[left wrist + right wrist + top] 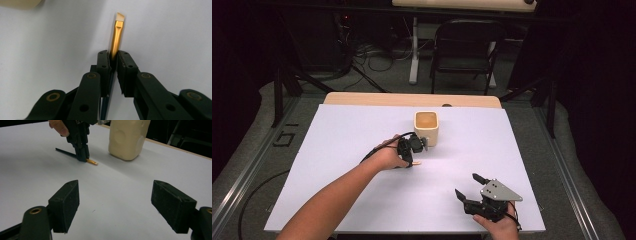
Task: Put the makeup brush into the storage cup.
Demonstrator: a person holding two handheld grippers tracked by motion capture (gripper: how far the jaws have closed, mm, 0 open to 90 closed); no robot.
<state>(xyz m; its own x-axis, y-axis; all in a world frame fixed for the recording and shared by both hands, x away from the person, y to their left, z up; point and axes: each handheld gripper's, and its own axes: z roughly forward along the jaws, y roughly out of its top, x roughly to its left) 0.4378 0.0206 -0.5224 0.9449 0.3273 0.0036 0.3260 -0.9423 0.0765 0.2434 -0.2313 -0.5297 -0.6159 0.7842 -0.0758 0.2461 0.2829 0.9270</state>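
Glossy gold metal ferrule on the brush [117, 42] (pale bristles), matt white table [362, 150], matt cream holder [427, 127].

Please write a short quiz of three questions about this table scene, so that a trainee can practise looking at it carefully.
1. True or false: the left gripper is shut on the brush.
2. Which thing stands on the white table just beyond the left gripper?
A. a cream cup
B. a glass bottle
C. a metal bowl
3. How do the jaws of the right gripper stand, and is anything between them?

Key
1. True: its pads press on the gold ferrule, and the bristle tip sticks out past them.
2. A, the cream cup.
3. They stand wide apart, with nothing between them but bare table.
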